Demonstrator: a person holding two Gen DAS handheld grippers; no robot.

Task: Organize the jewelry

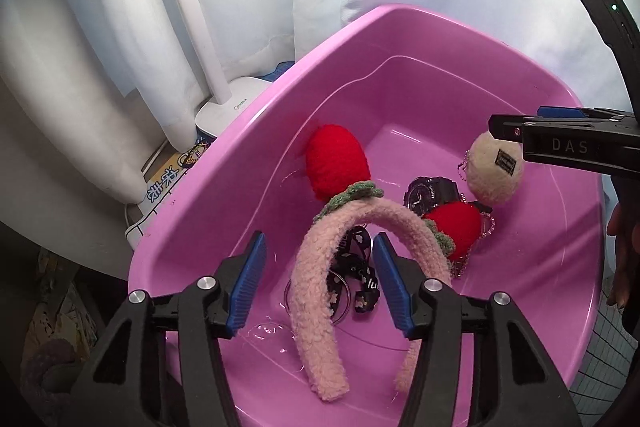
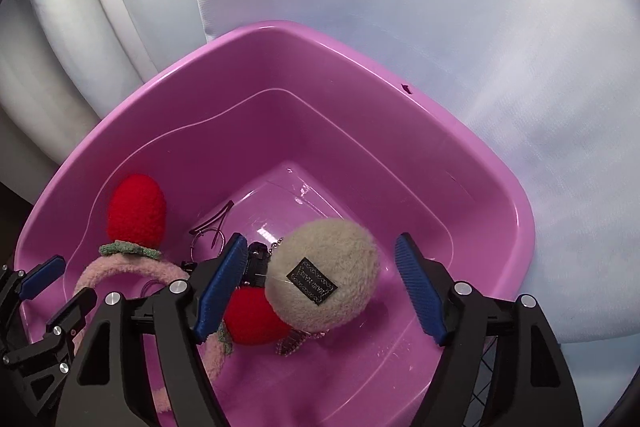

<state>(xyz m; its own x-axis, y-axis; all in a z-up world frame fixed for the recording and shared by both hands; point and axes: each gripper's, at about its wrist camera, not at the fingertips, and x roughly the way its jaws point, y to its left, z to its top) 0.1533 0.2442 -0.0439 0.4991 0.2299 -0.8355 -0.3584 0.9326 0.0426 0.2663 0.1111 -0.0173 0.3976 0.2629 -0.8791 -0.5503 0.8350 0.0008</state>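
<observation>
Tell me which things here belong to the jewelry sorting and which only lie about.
Belong to the job:
pink basin
fluffy headband
black watch
cream plush ball
black lanyard

Only lying about:
white lamp base
white curtain

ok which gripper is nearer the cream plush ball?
Right. The right gripper has its open fingers on either side of the cream plush ball. The left gripper sits across the pink tub, straddling the pink headband.
</observation>
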